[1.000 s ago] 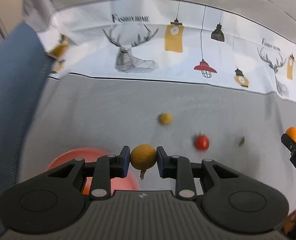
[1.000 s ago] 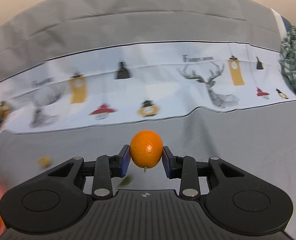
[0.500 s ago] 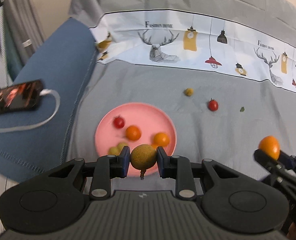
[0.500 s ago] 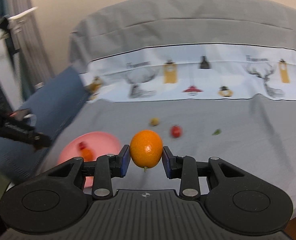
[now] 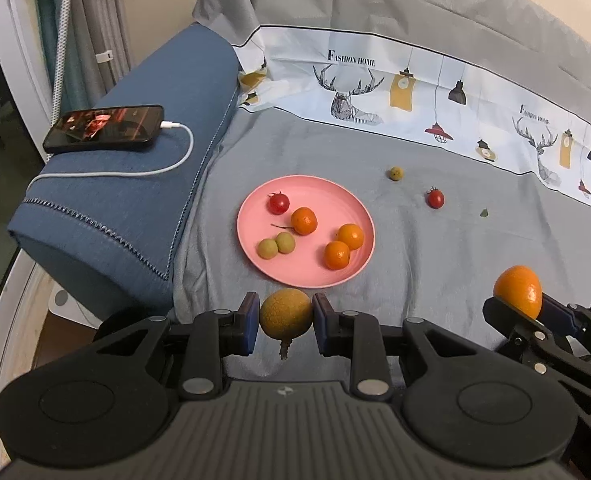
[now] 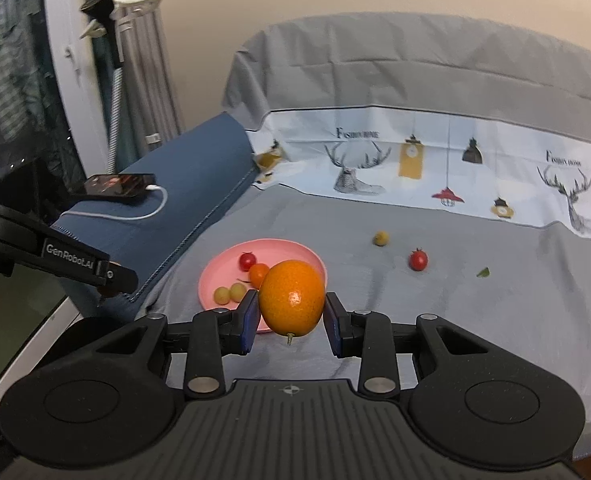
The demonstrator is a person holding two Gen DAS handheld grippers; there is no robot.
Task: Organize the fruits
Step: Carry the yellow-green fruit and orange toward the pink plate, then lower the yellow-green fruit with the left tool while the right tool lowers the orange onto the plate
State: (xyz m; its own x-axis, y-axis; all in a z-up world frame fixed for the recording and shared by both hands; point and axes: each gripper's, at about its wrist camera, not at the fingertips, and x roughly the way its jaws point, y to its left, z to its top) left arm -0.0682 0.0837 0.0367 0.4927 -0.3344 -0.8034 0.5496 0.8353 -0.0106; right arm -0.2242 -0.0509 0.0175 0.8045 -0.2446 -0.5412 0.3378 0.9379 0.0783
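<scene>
My left gripper (image 5: pixel 285 326) is shut on a brown longan (image 5: pixel 285 313) and holds it above the bed, just short of the near rim of the pink plate (image 5: pixel 295 270). The plate holds a cherry tomato (image 5: pixel 278 203), three small oranges (image 5: pixel 303 221) and two green fruits (image 5: pixel 276 245). My right gripper (image 6: pixel 291 318) is shut on an orange kumquat (image 6: pixel 292 298), raised to the right of the plate; it also shows in the left wrist view (image 5: pixel 518 291). A small yellow-brown fruit (image 5: pixel 396 173) and a cherry tomato (image 5: pixel 435 198) lie loose on the grey sheet.
A folded blue blanket (image 5: pixel 143 184) lies left of the plate with a phone (image 5: pixel 104 127) and white cable on it. A small green leaf (image 5: pixel 484 213) lies on the sheet. A printed white band (image 5: pixel 415 100) crosses the bed behind. The bed edge drops off at left.
Both grippers have pulled back and up from the bed, each still holding its fruit. The plate, blanket and phone have come into view.
</scene>
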